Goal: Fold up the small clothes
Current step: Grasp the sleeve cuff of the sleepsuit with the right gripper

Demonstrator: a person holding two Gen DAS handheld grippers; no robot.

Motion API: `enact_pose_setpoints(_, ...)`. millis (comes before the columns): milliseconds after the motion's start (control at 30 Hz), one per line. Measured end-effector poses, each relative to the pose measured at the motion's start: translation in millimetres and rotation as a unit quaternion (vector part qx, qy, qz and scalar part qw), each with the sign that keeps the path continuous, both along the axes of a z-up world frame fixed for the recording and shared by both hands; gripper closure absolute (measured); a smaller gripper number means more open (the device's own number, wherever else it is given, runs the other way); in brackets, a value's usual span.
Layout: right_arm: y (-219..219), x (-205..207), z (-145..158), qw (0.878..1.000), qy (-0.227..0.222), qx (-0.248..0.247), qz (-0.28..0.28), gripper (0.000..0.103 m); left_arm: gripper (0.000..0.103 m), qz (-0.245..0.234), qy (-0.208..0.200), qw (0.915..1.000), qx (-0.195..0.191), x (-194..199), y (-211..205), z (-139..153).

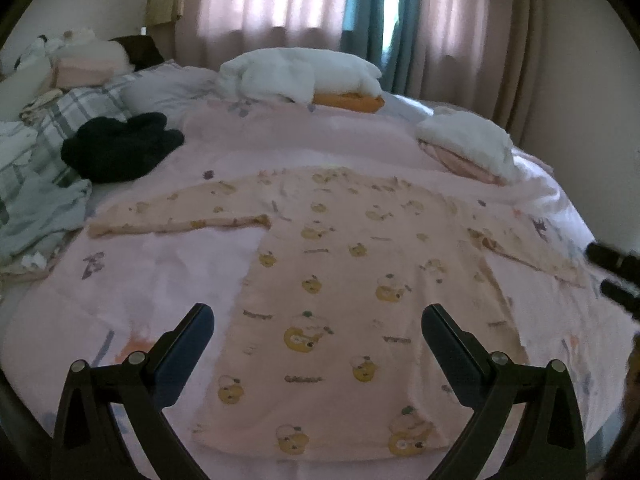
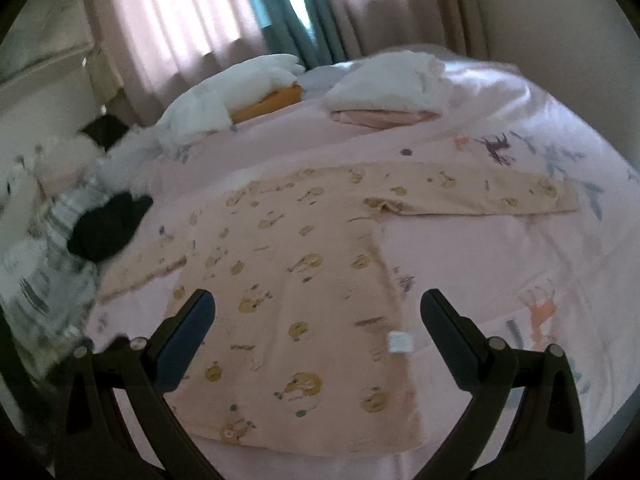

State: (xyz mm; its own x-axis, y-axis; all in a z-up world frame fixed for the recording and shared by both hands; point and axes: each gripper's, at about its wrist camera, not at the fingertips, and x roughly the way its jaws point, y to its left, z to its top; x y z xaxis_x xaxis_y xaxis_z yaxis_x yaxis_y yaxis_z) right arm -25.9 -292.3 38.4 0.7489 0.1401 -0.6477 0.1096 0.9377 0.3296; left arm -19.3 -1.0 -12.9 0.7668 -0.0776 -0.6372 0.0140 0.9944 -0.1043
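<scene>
On bed (image 1: 168, 280): shirt (image 1: 340, 280) flat, sleeves out (ready for folding). Left gripper (image 1: 318, 344) jaws apart, empty, above hem. Right gripper (image 2: 318, 340) jaws apart, empty, above shirt's right side, likely to take sleeve.

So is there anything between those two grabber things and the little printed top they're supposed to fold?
Nothing visible. The bear-print top lies spread flat on the pink bedsheet, with nothing on it. Both the left gripper and right gripper hang open above it. The black garment and folded piles lie off to the sides.
</scene>
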Motion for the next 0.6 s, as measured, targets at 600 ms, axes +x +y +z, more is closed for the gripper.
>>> enact_pose_setpoints(600, -298.3, 54.2, -108.9, 0.933, 0.088, 0.251, -0.244, 0.012, 0.000, 0.000, 0.024, 0.9996, 0.014, 37.5, -26.2, -29.7)
